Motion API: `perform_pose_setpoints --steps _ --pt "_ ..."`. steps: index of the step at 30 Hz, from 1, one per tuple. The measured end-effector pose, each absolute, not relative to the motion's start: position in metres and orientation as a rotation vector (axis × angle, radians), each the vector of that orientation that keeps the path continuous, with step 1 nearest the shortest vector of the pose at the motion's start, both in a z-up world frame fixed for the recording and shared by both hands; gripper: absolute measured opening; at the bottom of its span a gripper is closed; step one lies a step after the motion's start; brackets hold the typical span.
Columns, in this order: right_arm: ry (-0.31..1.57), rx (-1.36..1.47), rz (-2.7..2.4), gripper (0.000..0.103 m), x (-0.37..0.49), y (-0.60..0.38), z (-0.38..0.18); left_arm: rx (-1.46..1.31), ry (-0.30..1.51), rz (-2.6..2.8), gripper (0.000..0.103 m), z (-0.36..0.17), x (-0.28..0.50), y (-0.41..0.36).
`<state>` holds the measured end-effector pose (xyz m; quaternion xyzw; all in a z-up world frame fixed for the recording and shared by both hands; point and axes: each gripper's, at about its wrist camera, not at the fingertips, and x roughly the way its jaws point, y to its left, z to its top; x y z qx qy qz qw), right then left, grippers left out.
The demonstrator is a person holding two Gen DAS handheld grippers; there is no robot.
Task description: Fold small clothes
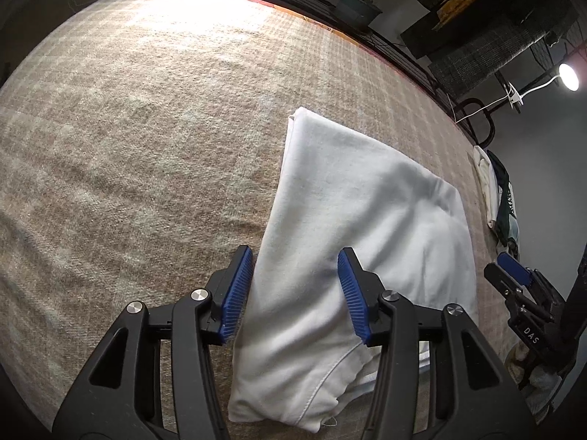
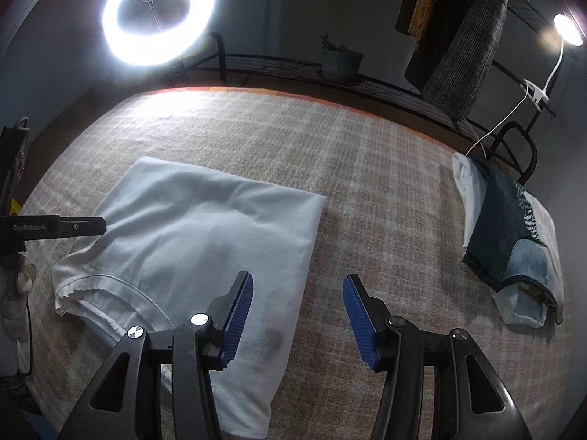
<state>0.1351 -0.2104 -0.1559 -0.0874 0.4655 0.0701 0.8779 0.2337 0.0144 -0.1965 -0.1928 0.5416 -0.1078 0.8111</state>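
A bed (image 2: pixel 367 190) covered by a beige checked blanket (image 1: pixel 128 146) carries everything, and most of it lies bare to the far and left sides, so there is wide room for sweeping a fold across. The far edge runs along a black metal rail (image 2: pixel 279 64); the right edge is close to a small stack of folded clothes (image 2: pixel 513 242), which looks like the finished pile.

The white garment (image 2: pixel 205 227) lies flat near the front of the bed, already doubled into a rough rectangle, with a curved hem opening at its near left corner. It seems one more fold is due.

The left hand-held gripper (image 1: pixel 295 289) hovers with jaws spread, straddling the garment's near left edge but clamping nothing. The right hand-held gripper (image 2: pixel 297 311) is likewise spread wide, its left finger over the garment's near right portion and its right finger over bare blanket.

To fold well, each should probably pinch through all layers at matching corners, lift only slightly, and carry the cloth evenly so edges align. Keeping clear of the right-hand stack avoids disturbing it.
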Motion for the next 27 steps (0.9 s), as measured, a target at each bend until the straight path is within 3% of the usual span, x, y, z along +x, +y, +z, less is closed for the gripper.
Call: perform_pose_setpoints --steps 8,17,18,21,23,26,27 --pt "1.096 0.041 0.227 0.057 0.153 -0.24 -0.193 -0.396 1.144 -0.206 0.049 -0.196 0.234 0.012" --pt "1.095 0.442 0.33 0.058 0.161 -0.289 -0.21 -0.467 1.14 -0.201 0.049 -0.198 0.237 0.022" --pt "1.089 0.472 0.342 0.057 0.162 -0.292 -0.211 -0.472 1.14 -0.21 0.049 -0.198 0.239 0.022" --pt "1.1 0.561 0.395 0.037 0.167 -0.296 -0.22 -0.527 1.145 -0.239 0.049 -0.2 0.241 0.022" --pt "1.091 0.596 0.412 0.037 0.167 -0.295 -0.224 -0.551 1.145 -0.247 0.048 -0.201 0.244 0.022" --pt "1.101 0.601 0.443 0.036 0.17 -0.282 -0.227 -0.545 1.156 -0.251 0.032 -0.202 0.247 0.019" --pt "1.096 0.573 0.435 0.03 0.169 -0.275 -0.225 -0.543 1.167 -0.249 0.016 -0.204 0.248 0.017"
